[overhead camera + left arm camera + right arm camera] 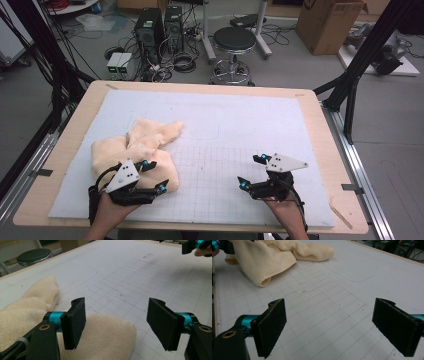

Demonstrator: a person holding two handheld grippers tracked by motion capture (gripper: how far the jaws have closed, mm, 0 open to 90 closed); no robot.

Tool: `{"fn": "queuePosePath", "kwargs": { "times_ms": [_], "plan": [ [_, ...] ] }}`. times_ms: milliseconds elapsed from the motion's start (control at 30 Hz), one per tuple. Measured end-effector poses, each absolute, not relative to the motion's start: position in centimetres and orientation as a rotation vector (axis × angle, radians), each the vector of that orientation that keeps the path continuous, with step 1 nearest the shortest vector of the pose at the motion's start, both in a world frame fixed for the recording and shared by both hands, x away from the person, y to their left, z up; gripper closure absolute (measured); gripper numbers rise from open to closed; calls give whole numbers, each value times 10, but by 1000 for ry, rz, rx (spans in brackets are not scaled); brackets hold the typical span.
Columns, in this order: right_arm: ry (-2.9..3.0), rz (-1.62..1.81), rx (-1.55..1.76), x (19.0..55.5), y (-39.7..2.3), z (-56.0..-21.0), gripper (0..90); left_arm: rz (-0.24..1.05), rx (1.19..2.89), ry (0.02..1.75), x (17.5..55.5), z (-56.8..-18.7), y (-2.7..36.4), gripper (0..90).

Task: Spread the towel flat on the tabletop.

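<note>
Mat (250,125): towel (135,150) under left tongs (152,175)

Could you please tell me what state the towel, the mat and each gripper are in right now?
Towel: crumpled in a heap on the mat's left side, not held.
Left gripper: open, over the towel's near edge, nothing between its pads.
Right gripper: open, over bare grid, apart from the towel.
Mat: flat on the table.
</note>
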State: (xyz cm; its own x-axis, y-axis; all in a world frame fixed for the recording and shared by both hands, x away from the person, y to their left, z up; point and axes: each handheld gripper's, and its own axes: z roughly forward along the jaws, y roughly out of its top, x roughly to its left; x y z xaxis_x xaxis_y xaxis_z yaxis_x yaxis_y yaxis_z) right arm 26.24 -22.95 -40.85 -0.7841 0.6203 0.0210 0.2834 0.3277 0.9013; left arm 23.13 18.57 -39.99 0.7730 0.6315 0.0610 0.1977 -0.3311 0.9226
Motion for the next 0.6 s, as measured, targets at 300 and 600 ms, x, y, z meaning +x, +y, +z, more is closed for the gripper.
{"fn": "queuePosePath", "kwargs": {
  "times_ms": [300,600],
  "plan": [
    [2267,1436,807,265,-233,-410,116,506,1898,628,232,-400,186,321],
    [2265,1435,805,264,-234,-410,116,492,1897,623,232,-396,185,322]
  ]
}}
